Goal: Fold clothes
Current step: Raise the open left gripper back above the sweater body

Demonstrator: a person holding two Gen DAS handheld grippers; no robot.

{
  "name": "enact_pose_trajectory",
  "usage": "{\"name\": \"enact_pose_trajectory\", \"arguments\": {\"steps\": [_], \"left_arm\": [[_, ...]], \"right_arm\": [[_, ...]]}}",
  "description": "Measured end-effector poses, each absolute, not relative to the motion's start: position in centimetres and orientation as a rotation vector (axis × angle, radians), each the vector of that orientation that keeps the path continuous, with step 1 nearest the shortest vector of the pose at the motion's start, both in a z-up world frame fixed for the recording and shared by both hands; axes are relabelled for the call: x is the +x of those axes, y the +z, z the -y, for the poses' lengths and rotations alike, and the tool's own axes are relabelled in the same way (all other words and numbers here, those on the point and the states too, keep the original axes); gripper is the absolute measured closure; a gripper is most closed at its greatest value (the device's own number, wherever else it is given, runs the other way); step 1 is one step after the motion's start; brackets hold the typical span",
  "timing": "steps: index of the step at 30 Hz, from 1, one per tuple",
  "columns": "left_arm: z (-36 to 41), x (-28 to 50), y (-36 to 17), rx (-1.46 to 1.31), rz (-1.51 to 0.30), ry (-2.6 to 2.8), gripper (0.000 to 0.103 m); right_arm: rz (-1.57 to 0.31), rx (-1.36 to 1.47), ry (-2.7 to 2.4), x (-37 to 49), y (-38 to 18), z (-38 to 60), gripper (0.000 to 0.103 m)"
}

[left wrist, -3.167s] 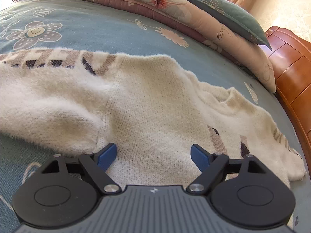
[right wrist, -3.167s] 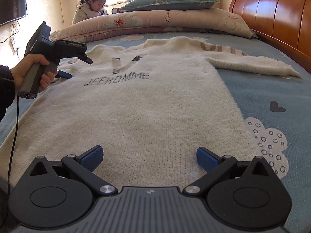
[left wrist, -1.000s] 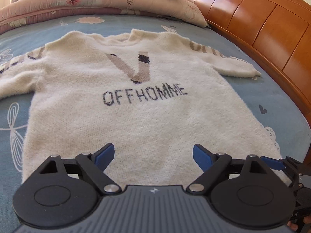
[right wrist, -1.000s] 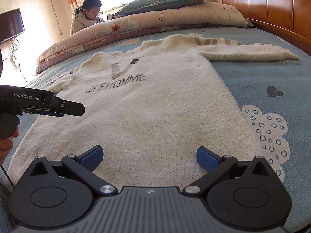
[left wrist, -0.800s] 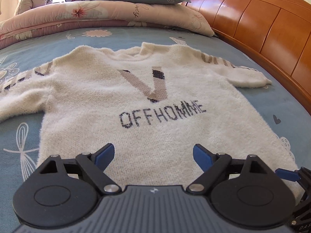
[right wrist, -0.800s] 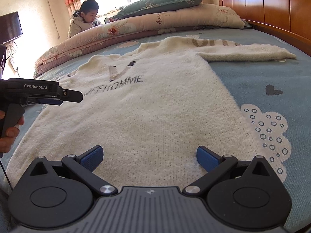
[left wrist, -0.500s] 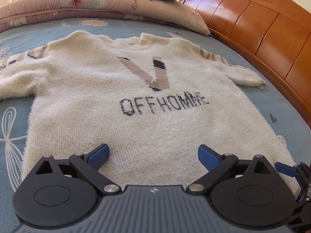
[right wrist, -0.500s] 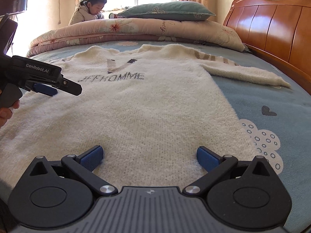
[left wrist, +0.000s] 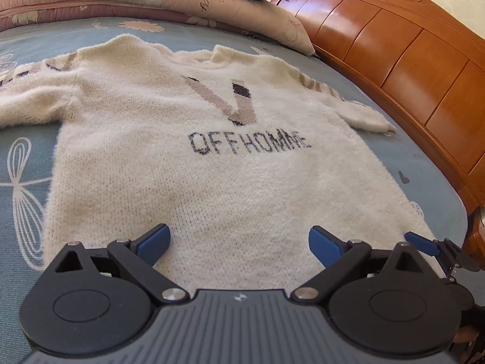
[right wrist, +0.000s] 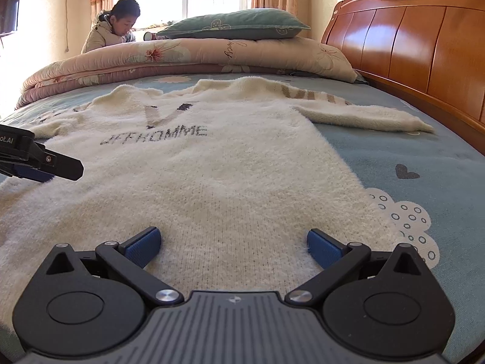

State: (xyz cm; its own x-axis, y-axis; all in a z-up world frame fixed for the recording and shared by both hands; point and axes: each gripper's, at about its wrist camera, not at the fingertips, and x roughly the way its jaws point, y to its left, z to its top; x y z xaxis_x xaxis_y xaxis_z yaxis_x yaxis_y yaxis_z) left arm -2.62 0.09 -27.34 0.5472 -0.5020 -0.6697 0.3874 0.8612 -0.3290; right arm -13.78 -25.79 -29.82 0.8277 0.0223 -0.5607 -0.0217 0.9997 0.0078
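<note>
On the bed (left wrist: 27,163), your sweater (left wrist: 212,166) lies flat, front up; your left gripper (left wrist: 239,239) and right gripper (right wrist: 233,242) hover over its hem, jaws spread wide, gripping nothing.

Bed (right wrist: 424,157) w/ sweater (right wrist: 212,176), folded quilt (right wrist: 182,57) on it.

One sweater (left wrist: 212,157) on the bed, two grippers, left (left wrist: 239,241) and right (right wrist: 233,242), one green pillow (right wrist: 236,27), one rolled quilt (right wrist: 182,57), and one person (right wrist: 115,27) sitting behind.
</note>
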Motion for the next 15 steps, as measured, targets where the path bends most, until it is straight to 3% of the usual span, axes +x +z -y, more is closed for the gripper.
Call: {"name": "enact_pose_trajectory", "arguments": {"steps": [10,15], "left_arm": [[-4.1,-3.2,-25.8,-0.235,-0.786,-0.480,0.006],[-4.8,-2.0,-27.0,-0.318,-0.865,-0.512,0.006]], "right_arm": [[-0.631,-0.024,-0.002,-12.8,-26.4,22.8,0.000],[-0.595,-0.023,0.074,-7.8,-23.5,19.3,0.000]]}}
